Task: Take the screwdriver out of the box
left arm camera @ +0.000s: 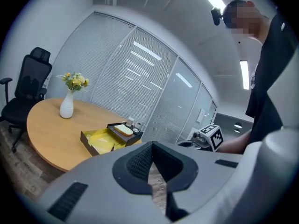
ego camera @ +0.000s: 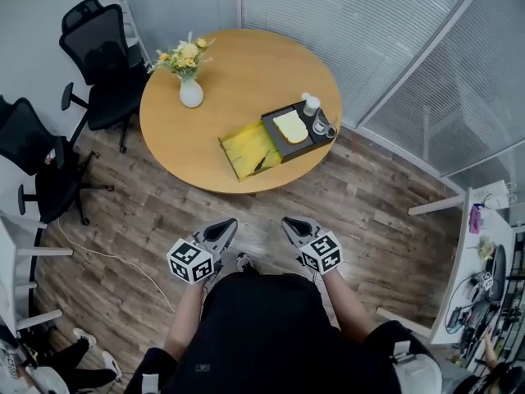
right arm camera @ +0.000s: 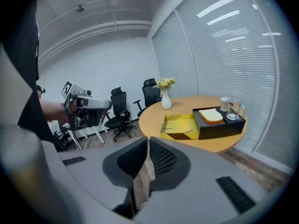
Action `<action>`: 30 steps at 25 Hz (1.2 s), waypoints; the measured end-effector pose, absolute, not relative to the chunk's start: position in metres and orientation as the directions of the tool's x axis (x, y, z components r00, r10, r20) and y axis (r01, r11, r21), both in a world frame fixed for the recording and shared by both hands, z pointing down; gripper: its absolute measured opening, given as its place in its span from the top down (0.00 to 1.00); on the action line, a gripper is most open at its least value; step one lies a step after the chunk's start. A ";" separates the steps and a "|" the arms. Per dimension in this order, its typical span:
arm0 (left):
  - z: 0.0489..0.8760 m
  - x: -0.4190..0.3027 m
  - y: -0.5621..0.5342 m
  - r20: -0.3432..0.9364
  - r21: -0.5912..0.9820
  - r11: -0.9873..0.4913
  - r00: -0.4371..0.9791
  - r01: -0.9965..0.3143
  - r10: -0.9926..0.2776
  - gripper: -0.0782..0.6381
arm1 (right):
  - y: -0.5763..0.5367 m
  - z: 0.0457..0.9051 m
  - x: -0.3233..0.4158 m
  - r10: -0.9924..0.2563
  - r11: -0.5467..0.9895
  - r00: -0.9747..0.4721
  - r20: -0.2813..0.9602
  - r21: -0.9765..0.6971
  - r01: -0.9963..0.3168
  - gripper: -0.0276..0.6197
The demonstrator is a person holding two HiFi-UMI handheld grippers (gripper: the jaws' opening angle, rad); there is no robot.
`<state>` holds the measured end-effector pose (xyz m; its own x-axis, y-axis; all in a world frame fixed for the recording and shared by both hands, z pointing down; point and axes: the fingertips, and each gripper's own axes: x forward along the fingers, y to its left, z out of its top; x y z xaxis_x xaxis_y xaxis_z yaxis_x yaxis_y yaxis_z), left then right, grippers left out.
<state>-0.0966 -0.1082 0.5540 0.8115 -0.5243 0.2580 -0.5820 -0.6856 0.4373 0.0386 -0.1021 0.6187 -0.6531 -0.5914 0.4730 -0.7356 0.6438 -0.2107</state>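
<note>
On the round wooden table [ego camera: 230,72] lies an open yellow box [ego camera: 246,148], near the edge facing me. A thin dark screwdriver [ego camera: 260,163] rests inside it at its near right. Both grippers hang low over the floor, well short of the table. My left gripper [ego camera: 227,225] and right gripper [ego camera: 291,222] are both shut with nothing between their jaws. The left gripper view shows its shut tips [left arm camera: 152,147] and the box [left arm camera: 102,141] far off. In the right gripper view the tips [right arm camera: 148,142] are also shut, with the box [right arm camera: 182,124] beyond them.
A black tray [ego camera: 275,120] touches the box's right side and holds a pale sponge-like block [ego camera: 290,126], a bottle [ego camera: 311,105] and a glass [ego camera: 321,126]. A vase of flowers [ego camera: 190,89] stands at the table's left. Black office chairs [ego camera: 102,56] are at left, a desk [ego camera: 484,261] at right.
</note>
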 end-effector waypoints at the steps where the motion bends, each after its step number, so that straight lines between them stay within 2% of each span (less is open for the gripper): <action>1: 0.555 -0.097 -0.109 0.256 0.441 -0.691 0.818 -0.573 -0.515 0.88 | -0.105 0.618 0.035 -0.597 0.633 -0.654 0.465 -0.228 -0.740 0.94; 7: 0.563 -0.116 -0.114 0.257 0.458 -0.689 0.826 -0.562 -0.502 0.88 | -0.116 0.621 0.002 -0.587 0.667 -0.651 0.481 -0.169 -0.726 0.94; 16: 0.561 -0.154 -0.134 0.252 0.452 -0.635 0.773 -0.627 -0.583 0.88 | -0.154 0.623 -0.009 -0.543 0.723 -0.671 0.505 -0.125 -0.679 0.94; 25: 0.562 -0.168 -0.160 0.256 0.462 -0.521 0.670 -0.718 -0.697 0.88 | -0.218 0.629 -0.011 -0.436 0.829 -0.717 0.544 -0.068 -0.556 0.94; 30: 0.564 -0.155 -0.187 0.283 0.469 -0.464 0.626 -0.751 -0.727 0.88 | -0.262 0.643 -0.005 -0.345 0.900 -0.731 0.589 -0.015 -0.436 0.94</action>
